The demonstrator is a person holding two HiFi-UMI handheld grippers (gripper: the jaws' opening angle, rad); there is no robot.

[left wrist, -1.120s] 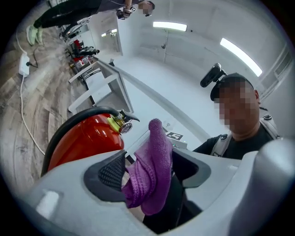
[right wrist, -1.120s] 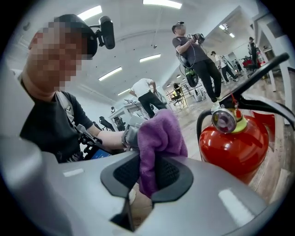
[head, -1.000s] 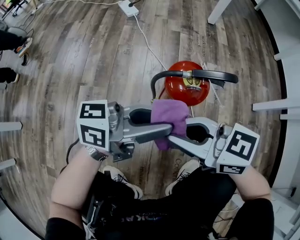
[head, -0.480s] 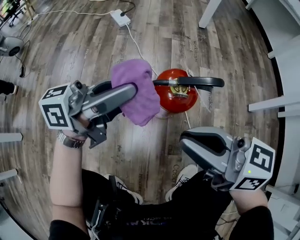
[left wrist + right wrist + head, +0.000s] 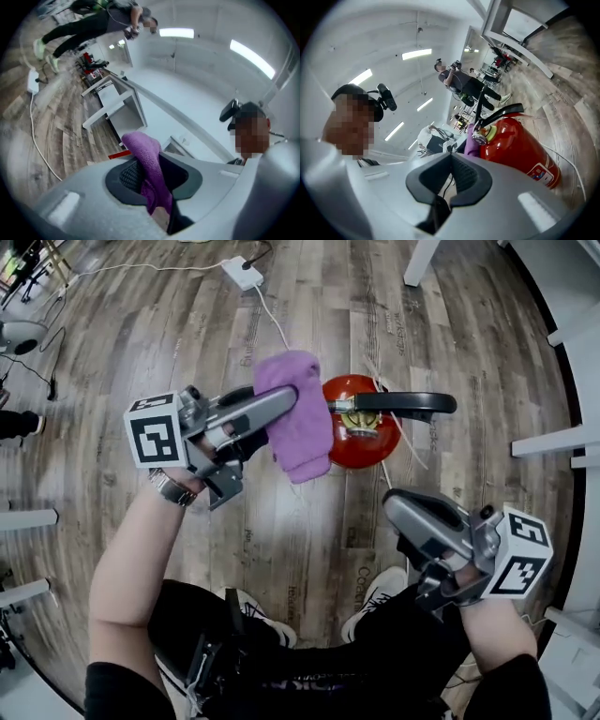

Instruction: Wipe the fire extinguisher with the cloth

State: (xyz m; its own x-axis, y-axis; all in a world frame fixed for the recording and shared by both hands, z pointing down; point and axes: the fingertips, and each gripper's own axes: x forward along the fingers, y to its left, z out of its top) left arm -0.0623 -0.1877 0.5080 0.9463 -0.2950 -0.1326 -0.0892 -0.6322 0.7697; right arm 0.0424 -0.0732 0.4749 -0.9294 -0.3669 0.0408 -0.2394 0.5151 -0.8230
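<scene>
Purple terry cloth (image 5: 300, 418): a folded wad, pinched in the left gripper (image 5: 281, 405). The left gripper view shows the cloth filling the gap between the two dark pads. One end bulges past the tips and the other trails back toward the camera. The jaws have just been opening a little, yet the pads press the cloth on both sides. In the head view the loose end hangs below the jaws.

Fire extinguisher (image 5: 367, 432): red, standing on the wood floor (image 5: 187, 334) ahead of the person's shoes (image 5: 380, 589), nearer the right edge of the visible floor than the left. Seen from the top: domed shoulder, metal valve (image 5: 359, 418), black lever (image 5: 405, 402) pointing right. In the head view the cloth overlaps the left side of the red dome. In the right gripper view a strip of purple shows just behind the valve. Contact between cloth and extinguisher: cannot tell.

Right gripper (image 5: 398, 509): held low, near the person's body and well apart from the cloth, tips toward the extinguisher. Its own view shows the pad tips pressed together with nothing between them. The extinguisher body and label lie beyond, to the right.

Elsewhere: a white power strip (image 5: 242, 274) lies near the far edge of the floor, its white cable (image 5: 277, 320) running toward the extinguisher. White furniture legs (image 5: 553, 442) stand along the right edge.
</scene>
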